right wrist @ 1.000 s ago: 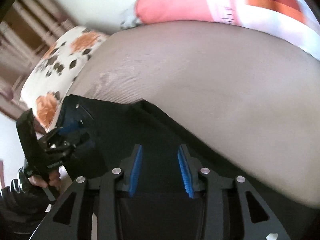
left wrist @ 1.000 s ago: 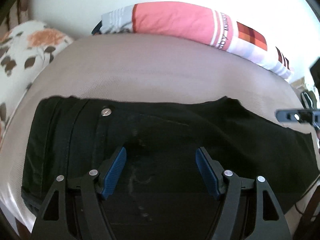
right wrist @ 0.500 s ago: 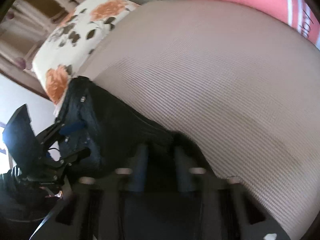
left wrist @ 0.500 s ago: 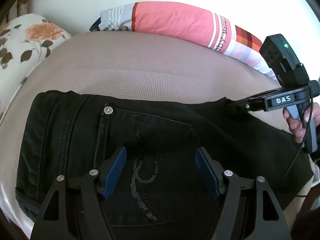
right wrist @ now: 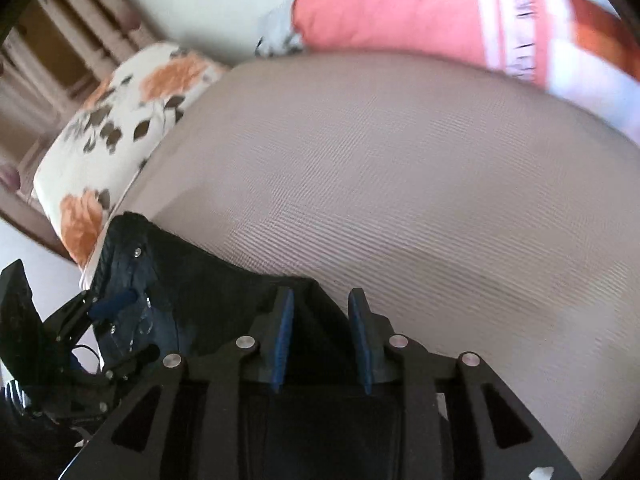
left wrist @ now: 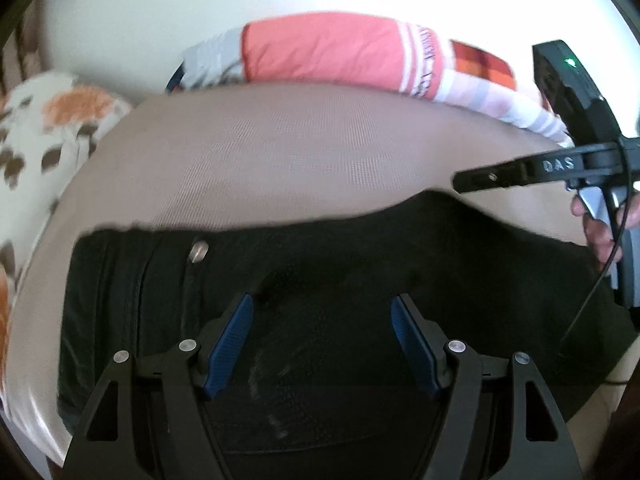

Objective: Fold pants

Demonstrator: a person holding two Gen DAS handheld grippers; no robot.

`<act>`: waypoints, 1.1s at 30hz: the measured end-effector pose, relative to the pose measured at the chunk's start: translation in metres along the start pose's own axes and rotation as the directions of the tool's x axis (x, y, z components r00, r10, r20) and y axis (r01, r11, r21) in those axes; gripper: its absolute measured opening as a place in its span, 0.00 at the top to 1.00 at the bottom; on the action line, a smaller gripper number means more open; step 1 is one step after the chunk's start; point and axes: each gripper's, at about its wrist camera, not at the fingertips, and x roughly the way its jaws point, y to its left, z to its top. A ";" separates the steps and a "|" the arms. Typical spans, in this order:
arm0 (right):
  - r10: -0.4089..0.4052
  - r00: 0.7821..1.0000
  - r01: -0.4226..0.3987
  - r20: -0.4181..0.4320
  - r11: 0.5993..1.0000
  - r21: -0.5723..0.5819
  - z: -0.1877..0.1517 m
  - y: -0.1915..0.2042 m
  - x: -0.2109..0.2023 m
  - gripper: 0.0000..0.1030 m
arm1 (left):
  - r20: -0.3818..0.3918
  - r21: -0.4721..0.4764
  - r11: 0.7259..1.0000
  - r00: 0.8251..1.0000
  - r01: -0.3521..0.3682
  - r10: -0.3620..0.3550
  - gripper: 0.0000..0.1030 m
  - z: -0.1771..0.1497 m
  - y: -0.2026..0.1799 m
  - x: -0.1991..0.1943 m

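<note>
Black pants (left wrist: 360, 272) lie folded across the beige bed (left wrist: 280, 152), waistband to the left with a metal rivet (left wrist: 199, 250) showing. My left gripper (left wrist: 322, 340) is open and hovers over the back-pocket area, holding nothing. My right gripper (right wrist: 320, 340) is open, its blue pads set apart just over the far edge of the pants (right wrist: 208, 292). In the left wrist view the right gripper (left wrist: 472, 180) shows from the side above the pants' far right edge. In the right wrist view the left gripper (right wrist: 92, 316) shows at the lower left by the waistband.
A pink, white and orange striped pillow (left wrist: 344, 56) lies along the back of the bed by the white wall. A floral cushion (left wrist: 48, 136) sits at the left; it also shows in the right wrist view (right wrist: 132, 112). Bare beige bed stretches beyond the pants.
The right gripper has lifted a little off the pants' far edge and its pads stand apart. The left gripper stays open and has shifted slightly over the pants.
</note>
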 end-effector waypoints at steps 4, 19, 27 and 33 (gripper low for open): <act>-0.094 0.995 0.091 0.031 0.992 0.086 -0.036 -0.028 -0.049 0.73 | 0.024 0.088 0.994 0.997 0.066 -0.068 0.30 0.015 -0.027 0.003; -0.425 0.904 0.414 -0.041 0.848 0.332 -0.152 -0.116 -0.091 0.75 | -0.100 0.186 0.973 0.988 0.135 -0.118 0.31 0.060 -0.075 0.090; -0.450 0.893 0.421 -0.002 0.834 0.356 -0.145 -0.123 -0.087 0.75 | -0.105 0.119 0.985 0.988 0.126 -0.114 0.31 0.067 -0.069 0.104; -0.445 0.896 0.407 0.018 0.835 0.369 -0.151 -0.122 -0.087 0.74 | -0.099 0.121 0.986 0.990 0.111 -0.099 0.30 0.068 -0.069 0.102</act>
